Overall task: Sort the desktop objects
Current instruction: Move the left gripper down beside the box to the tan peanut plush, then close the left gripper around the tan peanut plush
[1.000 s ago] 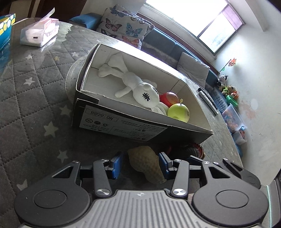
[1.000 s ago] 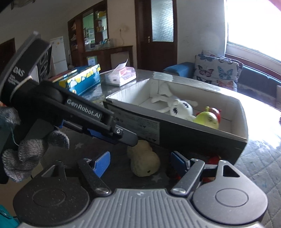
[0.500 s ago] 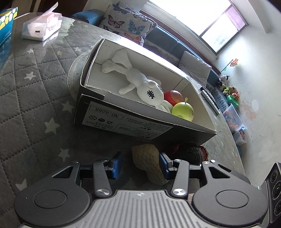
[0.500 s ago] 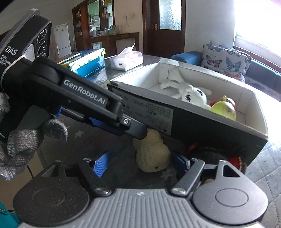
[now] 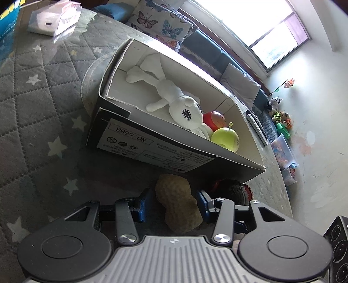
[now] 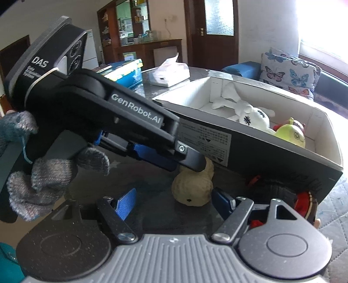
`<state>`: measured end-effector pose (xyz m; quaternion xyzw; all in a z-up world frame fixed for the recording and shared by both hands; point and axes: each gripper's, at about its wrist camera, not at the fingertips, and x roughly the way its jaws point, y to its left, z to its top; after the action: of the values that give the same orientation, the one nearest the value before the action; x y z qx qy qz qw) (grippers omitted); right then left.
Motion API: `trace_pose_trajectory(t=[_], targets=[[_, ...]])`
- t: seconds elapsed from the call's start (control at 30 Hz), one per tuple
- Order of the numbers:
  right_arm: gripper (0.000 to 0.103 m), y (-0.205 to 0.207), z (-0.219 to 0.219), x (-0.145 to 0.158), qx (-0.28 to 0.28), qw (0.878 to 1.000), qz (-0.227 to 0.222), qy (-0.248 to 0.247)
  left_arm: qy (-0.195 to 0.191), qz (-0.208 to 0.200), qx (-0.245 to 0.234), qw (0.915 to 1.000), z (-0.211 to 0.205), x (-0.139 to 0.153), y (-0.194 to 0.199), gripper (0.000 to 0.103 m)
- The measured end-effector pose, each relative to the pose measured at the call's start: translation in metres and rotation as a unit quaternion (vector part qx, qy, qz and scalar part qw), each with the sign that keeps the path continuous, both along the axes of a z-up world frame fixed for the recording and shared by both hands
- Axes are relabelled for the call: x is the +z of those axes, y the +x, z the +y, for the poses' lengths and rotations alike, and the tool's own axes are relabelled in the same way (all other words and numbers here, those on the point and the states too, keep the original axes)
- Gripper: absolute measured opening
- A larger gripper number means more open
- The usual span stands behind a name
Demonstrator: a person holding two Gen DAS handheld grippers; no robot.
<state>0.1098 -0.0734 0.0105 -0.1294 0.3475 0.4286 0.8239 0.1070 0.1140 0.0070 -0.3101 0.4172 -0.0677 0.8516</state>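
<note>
A tan peanut-shaped plush point(image 5: 178, 202) lies on the table just in front of the black box point(image 5: 152, 150). My left gripper point(image 5: 174, 203) straddles it, open; the right pad is against it and a thin gap shows at the left pad. In the right wrist view one of its fingers point(image 6: 191, 161) lies over the peanut plush point(image 6: 193, 187). My right gripper point(image 6: 174, 204) is open just short of the same plush. The box point(image 6: 261, 152) holds a white rabbit plush point(image 5: 174, 102), a red toy point(image 5: 215, 118) and a yellow-green ball toy point(image 5: 226, 139).
A dark toy with red parts point(image 5: 237, 191) sits against the box's near wall, right of the peanut. A tissue pack point(image 5: 52, 19) and a blue box point(image 6: 126, 71) stand at the far end of the grey quilted cover point(image 5: 43, 108). A gloved hand point(image 6: 43, 174) holds the left gripper.
Both grippers have crept closer to the box and the peanut plush, which stays on the table. The left gripper fills more of the right wrist view.
</note>
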Motion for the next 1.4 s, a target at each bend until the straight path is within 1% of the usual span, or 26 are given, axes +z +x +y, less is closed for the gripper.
trace_pose_trajectory(t=[0.07,0.13,0.3,0.43,0.5,0.57,0.67,0.73,0.9,1.03,1.2,1.4], targets=[[0.075,0.004,0.000,-0.002,-0.008,1.000,0.007,0.001,-0.003,0.005,0.001,1.0000,-0.001,-0.003,0.002,0.048],[0.070,0.007,0.001,-0.004,-0.012,1.000,0.013,0.000,-0.013,0.007,0.001,0.9999,-0.001,-0.006,0.004,0.047],[0.065,0.011,0.001,-0.006,-0.016,1.000,0.014,0.000,-0.013,0.008,-0.002,0.9999,-0.002,-0.005,0.007,0.046],[0.056,0.015,0.000,-0.007,-0.017,1.000,0.020,0.004,-0.020,0.010,-0.003,0.9997,-0.002,-0.005,0.010,0.046],[0.053,0.016,0.001,-0.008,-0.016,1.000,0.024,0.006,-0.024,0.013,-0.004,0.9996,-0.002,-0.006,0.012,0.046],[0.047,0.016,0.001,-0.009,-0.015,1.000,0.026,0.006,-0.023,0.019,-0.002,0.9996,-0.002,-0.009,0.014,0.045],[0.046,0.018,0.001,-0.010,-0.017,0.999,0.029,0.008,-0.025,0.019,-0.001,0.9995,-0.002,-0.008,0.015,0.045],[0.046,0.019,0.000,-0.010,-0.018,0.999,0.029,0.008,-0.021,0.019,-0.002,0.9996,-0.003,-0.008,0.015,0.042],[0.046,0.018,0.000,-0.008,-0.015,1.000,0.026,0.006,-0.016,0.016,-0.005,0.9997,-0.004,-0.006,0.013,0.042],[0.046,0.013,-0.002,0.002,-0.010,1.000,0.015,0.010,-0.010,0.008,-0.008,0.9999,-0.006,0.007,0.008,0.042],[0.046,0.012,-0.004,0.026,-0.003,1.000,-0.012,0.024,-0.001,-0.020,-0.009,0.9998,-0.007,0.035,0.006,0.042],[0.045,0.027,0.000,0.055,0.002,0.998,-0.040,0.042,0.012,-0.055,-0.003,0.9984,-0.003,0.069,0.019,0.042]])
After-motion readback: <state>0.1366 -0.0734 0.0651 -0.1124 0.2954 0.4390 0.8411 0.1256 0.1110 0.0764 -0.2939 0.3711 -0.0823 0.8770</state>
